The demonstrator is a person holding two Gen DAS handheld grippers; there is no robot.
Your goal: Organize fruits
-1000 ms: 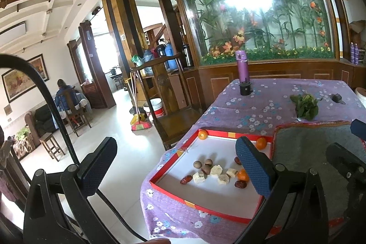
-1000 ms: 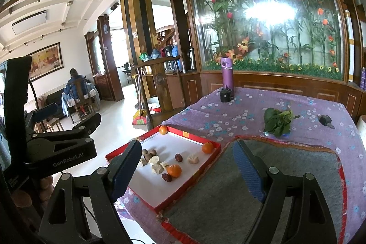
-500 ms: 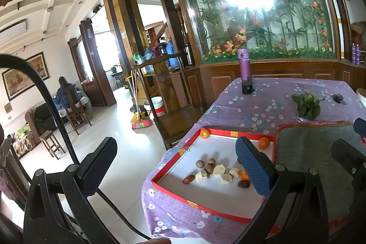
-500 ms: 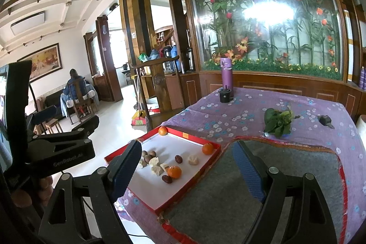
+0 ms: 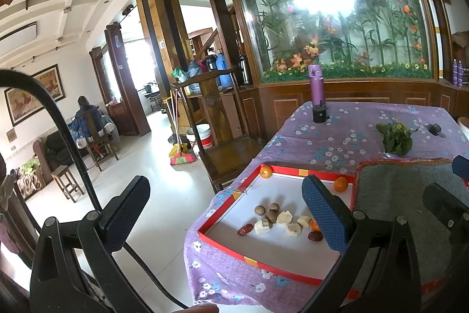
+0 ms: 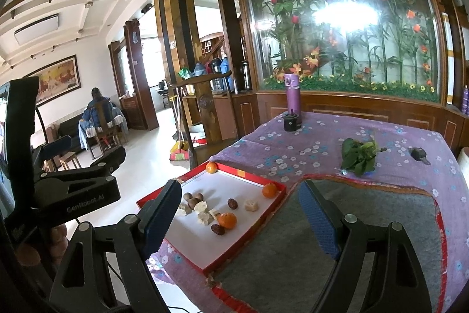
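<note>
Both claws, left (image 5: 225, 213) and right (image 6: 237, 220), are held apart and empty above the counter (image 6: 307, 143); fruits (image 6: 227, 220) lie scattered in the tray (image 6: 249, 236), best approached from above, one at a time.

a table (image 6: 322, 137) covered with a purple floral cloth carries everything. at its near left corner lies a shallow red-rimmed tray (image 6: 249, 176) with a white floor, and just beside it, to the right, a grey felt mat (image 6: 366, 213) with a red border covers the near part of the cloth. beyond the mat rests a bunch of green leaves (image 6: 359, 156), with a small dark object (image 6: 419, 154) off to its right. at the far edge stands a purple bottle (image 6: 293, 99), a short black cup (image 6: 290, 122) just in front of it.
</note>
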